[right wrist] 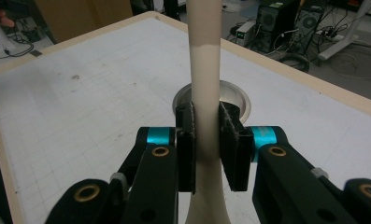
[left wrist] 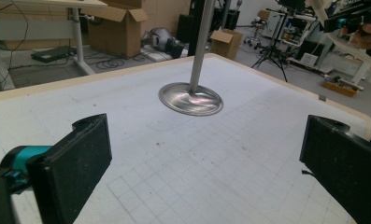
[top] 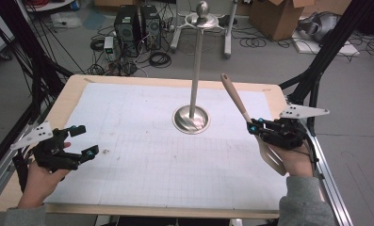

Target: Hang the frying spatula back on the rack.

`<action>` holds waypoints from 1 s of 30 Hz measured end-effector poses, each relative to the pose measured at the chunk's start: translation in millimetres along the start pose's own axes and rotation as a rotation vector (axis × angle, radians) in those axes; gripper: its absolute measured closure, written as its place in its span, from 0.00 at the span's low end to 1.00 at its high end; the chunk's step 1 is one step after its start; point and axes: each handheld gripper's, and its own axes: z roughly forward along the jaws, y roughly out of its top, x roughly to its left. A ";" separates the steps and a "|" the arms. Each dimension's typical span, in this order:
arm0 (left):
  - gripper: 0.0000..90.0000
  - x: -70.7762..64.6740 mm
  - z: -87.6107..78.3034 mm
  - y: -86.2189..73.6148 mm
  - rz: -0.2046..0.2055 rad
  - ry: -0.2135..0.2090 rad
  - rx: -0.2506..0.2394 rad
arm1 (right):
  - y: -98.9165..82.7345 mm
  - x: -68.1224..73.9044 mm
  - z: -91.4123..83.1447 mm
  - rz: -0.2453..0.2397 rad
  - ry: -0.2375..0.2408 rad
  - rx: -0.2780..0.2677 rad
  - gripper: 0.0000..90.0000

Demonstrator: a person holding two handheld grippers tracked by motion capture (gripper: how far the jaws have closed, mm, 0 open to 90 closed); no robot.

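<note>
At the right of the frame, the right gripper [top: 253,126] is squeezing the spatula [top: 241,104] tight, while the left gripper [top: 83,140] is sitting wide open at the left.

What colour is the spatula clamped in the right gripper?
The spatula is pale cream or beige, with a slightly darker handle end. It shows best in the right gripper view.

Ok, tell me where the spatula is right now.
The spatula is clamped in the right gripper at the table's right side in the high view, its handle slanting up beside the metal stand.

Two computer towers [top: 138,26] (cables around them) and a cardboard box [top: 282,14] on the floor.
</note>
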 end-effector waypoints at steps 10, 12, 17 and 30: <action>0.03 0.2 -2.2 0.1 0.000 0.003 -0.005 | 22.2 1.6 -3.3 -0.024 -0.003 -0.001 0.87; 0.03 0.0 -2.8 0.2 0.000 0.003 -0.005 | 26.5 1.2 -4.6 -0.026 -0.005 -0.001 0.87; 0.03 -0.1 -4.4 0.4 -0.003 0.005 -0.009 | 35.8 -0.3 -6.0 -0.034 0.001 -0.017 0.87; 0.03 -0.5 -7.3 0.6 -0.003 0.008 -0.013 | 52.8 -4.4 -10.4 -0.039 0.006 -0.024 0.87</action>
